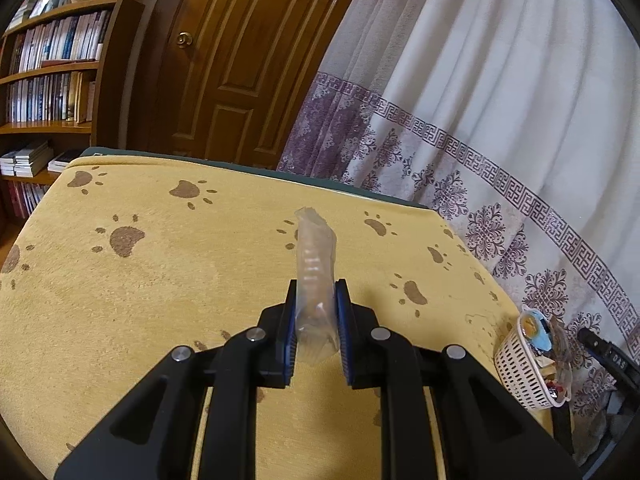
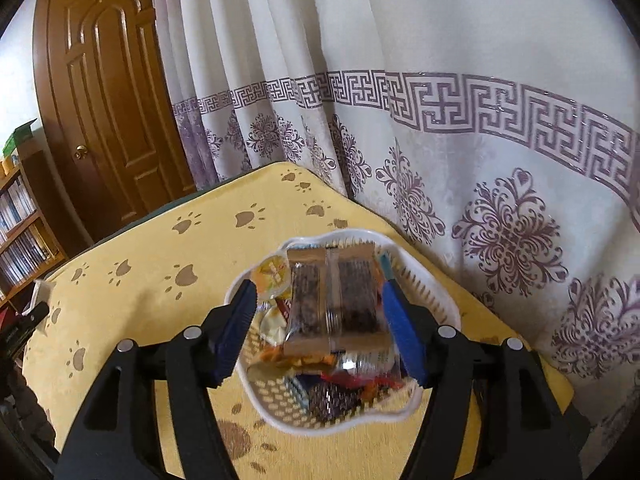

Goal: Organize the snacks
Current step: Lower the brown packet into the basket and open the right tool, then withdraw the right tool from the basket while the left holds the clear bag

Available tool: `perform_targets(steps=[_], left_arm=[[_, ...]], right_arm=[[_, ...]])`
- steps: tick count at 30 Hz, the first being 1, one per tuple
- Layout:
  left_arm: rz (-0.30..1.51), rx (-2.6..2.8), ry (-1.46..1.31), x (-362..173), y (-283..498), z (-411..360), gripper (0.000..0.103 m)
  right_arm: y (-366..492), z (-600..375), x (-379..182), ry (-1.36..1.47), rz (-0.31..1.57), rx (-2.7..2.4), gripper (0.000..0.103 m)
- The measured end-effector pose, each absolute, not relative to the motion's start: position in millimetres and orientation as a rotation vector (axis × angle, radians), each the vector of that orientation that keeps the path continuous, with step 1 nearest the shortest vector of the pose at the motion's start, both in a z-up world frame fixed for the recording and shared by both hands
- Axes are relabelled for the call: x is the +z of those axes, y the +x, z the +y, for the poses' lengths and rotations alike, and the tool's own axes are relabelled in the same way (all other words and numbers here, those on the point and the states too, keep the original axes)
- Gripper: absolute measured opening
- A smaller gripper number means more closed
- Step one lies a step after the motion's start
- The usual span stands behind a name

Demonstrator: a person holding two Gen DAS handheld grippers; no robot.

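My left gripper (image 1: 317, 284) is shut on a clear plastic snack packet (image 1: 314, 248), which sticks up and forward from between the blue pads above the yellow cloth. My right gripper (image 2: 317, 285) hangs open over a white perforated basket (image 2: 344, 424) full of wrapped snacks. A brown twin-bar packet (image 2: 334, 300) lies on top of that pile, between the spread fingers. There is a gap at the left pad, and the right pad stands close beside the packet. In the left wrist view the same basket (image 1: 516, 364) sits at the table's right edge.
The table carries a yellow cloth with brown paw prints (image 1: 160, 280) and ends close behind the basket at a patterned white curtain (image 2: 480, 160). A wooden door (image 1: 240, 60) and a bookshelf (image 1: 52, 80) stand beyond the far edge.
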State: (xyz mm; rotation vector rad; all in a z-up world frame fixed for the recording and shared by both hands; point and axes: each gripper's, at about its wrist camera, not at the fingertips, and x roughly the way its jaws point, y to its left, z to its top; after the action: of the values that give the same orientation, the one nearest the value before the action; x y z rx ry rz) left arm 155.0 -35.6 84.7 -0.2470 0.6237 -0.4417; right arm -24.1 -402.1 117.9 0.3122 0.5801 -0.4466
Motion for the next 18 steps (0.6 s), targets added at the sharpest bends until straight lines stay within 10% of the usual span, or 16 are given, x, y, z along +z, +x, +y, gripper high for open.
perform_targets(steps=[18], left_arm=[[0.611,-0.56,-0.157,87.8,127.6,-76.5,0.017]], right_arm=[[-84.7,-377.4,89.2,0.316,0.585,-0.462,0.068]])
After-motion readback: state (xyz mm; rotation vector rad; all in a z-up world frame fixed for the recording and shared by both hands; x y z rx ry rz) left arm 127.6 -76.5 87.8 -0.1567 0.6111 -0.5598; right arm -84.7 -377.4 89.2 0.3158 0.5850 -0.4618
